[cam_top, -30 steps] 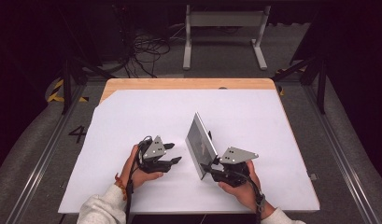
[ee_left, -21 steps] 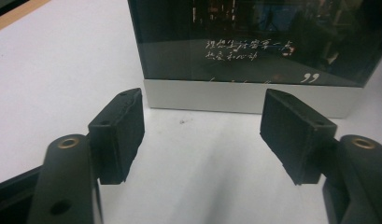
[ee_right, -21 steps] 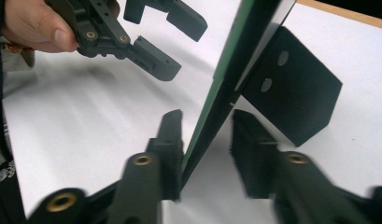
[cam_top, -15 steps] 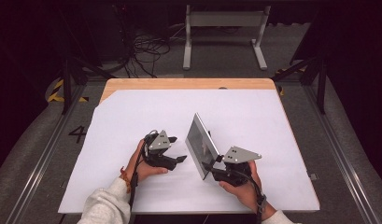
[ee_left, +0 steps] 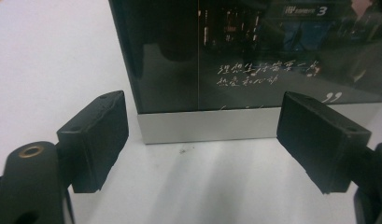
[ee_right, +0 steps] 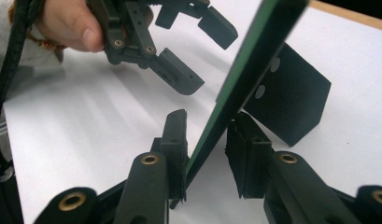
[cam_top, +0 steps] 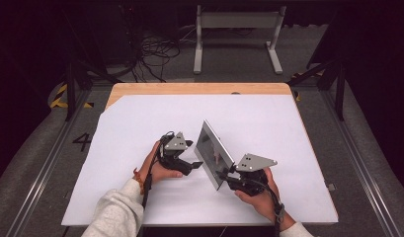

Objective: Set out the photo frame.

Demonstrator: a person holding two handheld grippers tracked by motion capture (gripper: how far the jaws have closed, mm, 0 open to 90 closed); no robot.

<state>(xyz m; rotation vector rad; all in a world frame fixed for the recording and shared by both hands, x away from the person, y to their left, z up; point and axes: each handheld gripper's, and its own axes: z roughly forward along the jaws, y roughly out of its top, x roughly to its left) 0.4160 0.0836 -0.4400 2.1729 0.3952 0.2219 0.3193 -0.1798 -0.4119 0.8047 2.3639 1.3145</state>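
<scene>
Near the front edge of the white table (cam_top: pixel 140 128), a thin glossy panel (cam_top: pixel 213 150) stands tilted on its lower edge. It has a dark printed face with small handwritten characters and a silver strip along the bottom. The right gripper (cam_top: pixel 224 176) is at the right front corner of the panel. The edge of the panel sits between its jaws, but I cannot tell if the pads really press on it; these jaws have just been closing. A black square stand (ee_right: pixel 291 95) is fixed on the back of the panel. The left gripper (cam_top: pixel 195 163) is just beside the panel's face, on its left side. Its jaws have just been opening and now stand wide apart, holding nothing.
</scene>
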